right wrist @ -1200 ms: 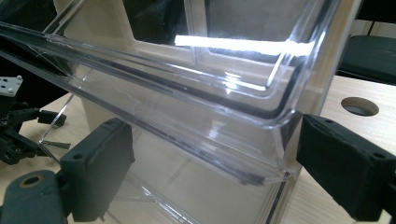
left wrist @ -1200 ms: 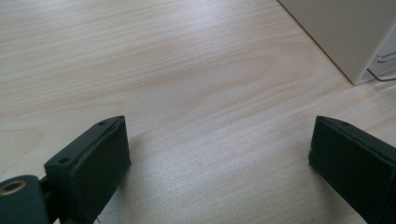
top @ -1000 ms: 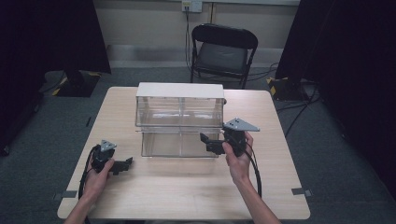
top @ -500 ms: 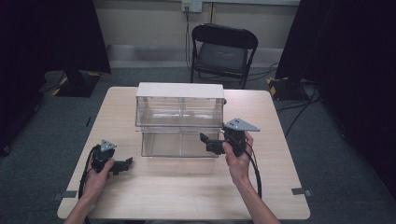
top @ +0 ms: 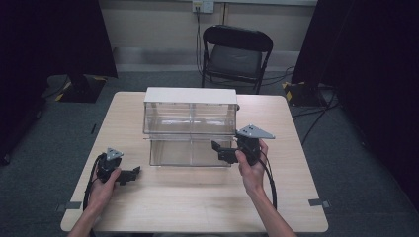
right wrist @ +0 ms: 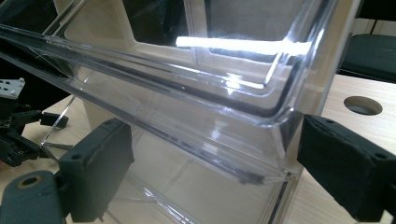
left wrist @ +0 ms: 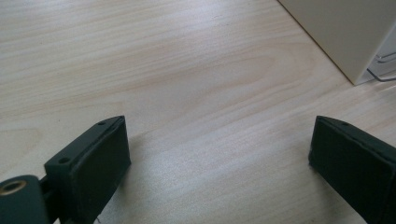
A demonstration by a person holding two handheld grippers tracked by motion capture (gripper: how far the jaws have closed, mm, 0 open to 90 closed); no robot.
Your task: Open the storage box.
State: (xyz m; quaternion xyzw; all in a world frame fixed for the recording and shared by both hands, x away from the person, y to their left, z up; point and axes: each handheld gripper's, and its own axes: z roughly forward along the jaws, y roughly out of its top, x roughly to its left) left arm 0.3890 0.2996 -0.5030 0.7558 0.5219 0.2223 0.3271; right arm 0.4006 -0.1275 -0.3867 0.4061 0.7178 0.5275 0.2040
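The pale wooden tabletop [top: 197,197] carries a clear plastic drawer unit [top: 190,126] with a cream top, standing at the middle toward the far edge, its two tiers stacked one above the other. Beyond the tabletop, on the grey floor, stands a black folding chair [top: 236,54]. The lower drawer [top: 190,150] juts out slightly toward the person, and in the right gripper view its transparent front wall and rim [right wrist: 201,116] run across between the jaws. The right hand-held gripper [top: 222,148] is held at the right front corner of that lower drawer, its jaws wide apart on either side of the drawer's corner; whether the pads touch the plastic I cannot tell, and it grips nothing firmly. A round hole [right wrist: 363,105] in the tabletop shows just behind the unit's corner. The left hand-held gripper [top: 129,176] rests low over the tabletop to the left front of the unit, well apart from it, its jaws spread wide with only bare wood between them; in the left gripper view the unit's cream side [left wrist: 345,32] lies ahead at upper right.
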